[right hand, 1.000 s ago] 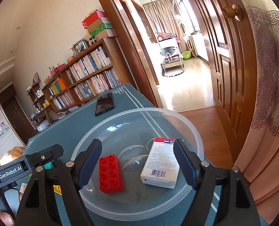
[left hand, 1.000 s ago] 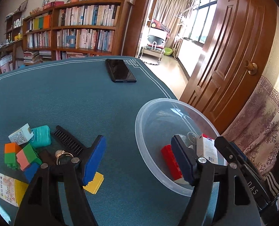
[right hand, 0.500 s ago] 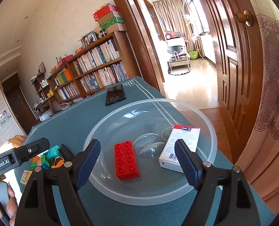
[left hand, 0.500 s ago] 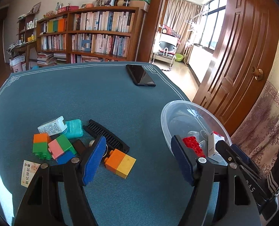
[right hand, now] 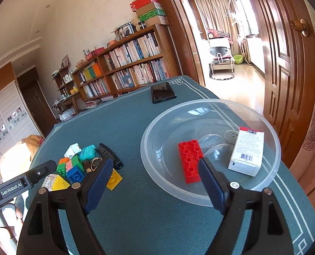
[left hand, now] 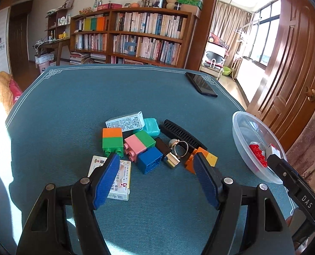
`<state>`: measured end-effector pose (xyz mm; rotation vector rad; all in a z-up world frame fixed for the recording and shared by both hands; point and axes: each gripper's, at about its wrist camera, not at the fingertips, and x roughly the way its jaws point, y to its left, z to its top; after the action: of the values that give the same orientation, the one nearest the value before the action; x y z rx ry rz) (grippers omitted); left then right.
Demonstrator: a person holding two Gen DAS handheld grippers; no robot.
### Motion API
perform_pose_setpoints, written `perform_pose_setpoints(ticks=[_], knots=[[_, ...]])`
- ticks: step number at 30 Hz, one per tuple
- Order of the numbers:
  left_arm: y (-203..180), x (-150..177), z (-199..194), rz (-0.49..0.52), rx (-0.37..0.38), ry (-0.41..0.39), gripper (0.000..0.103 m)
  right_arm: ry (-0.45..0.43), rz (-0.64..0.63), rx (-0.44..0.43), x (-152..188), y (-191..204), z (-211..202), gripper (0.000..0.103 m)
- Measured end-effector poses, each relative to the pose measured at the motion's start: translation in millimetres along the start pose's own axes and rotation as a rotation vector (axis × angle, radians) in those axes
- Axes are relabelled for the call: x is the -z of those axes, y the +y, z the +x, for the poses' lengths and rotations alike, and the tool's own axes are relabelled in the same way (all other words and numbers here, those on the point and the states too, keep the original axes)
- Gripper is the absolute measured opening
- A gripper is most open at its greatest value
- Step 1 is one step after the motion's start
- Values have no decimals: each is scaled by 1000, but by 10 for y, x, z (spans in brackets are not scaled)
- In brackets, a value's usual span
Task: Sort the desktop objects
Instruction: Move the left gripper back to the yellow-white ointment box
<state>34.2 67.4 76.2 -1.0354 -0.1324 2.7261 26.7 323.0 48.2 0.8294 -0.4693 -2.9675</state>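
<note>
A clear plastic bowl (right hand: 157,125) on the green table holds a red brick (right hand: 189,161) and a white box (right hand: 248,150); it also shows in the left wrist view (left hand: 240,131). A pile lies left of it: an orange-green brick (left hand: 112,141), a pink-green brick (left hand: 139,143), a blue brick (left hand: 150,159), an orange-yellow brick (left hand: 209,159), a black comb (left hand: 182,133), a teal case (left hand: 151,126), a ring (left hand: 181,147) and small boxes (left hand: 125,123). My left gripper (left hand: 155,180) is open and empty, just before the pile. My right gripper (right hand: 153,180) is open and empty, before the bowl's near rim.
A black phone (left hand: 201,84) lies near the table's far right corner. A flat card box (left hand: 119,182) lies under my left finger. A bookshelf (left hand: 132,40) stands behind the table and a wooden door (left hand: 289,63) to the right. The table edge runs close behind the bowl.
My left gripper has swung left and drawn back from the bowl, so the pile now lies between its fingers. My right gripper has pulled back and up from the bowl.
</note>
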Motion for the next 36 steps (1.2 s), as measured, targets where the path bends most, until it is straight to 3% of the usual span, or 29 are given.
perform_pose_setpoints(ticks=[13, 22, 36], knots=[[624, 232, 108, -103, -50, 59, 75, 99, -83, -63, 235, 527, 180, 86], [675, 241, 156, -114, -3, 64, 75, 139, -108, -66, 294, 667, 274, 86], [654, 236, 219, -90, 7, 79, 75, 177, -137, -46, 268, 794, 461, 86]])
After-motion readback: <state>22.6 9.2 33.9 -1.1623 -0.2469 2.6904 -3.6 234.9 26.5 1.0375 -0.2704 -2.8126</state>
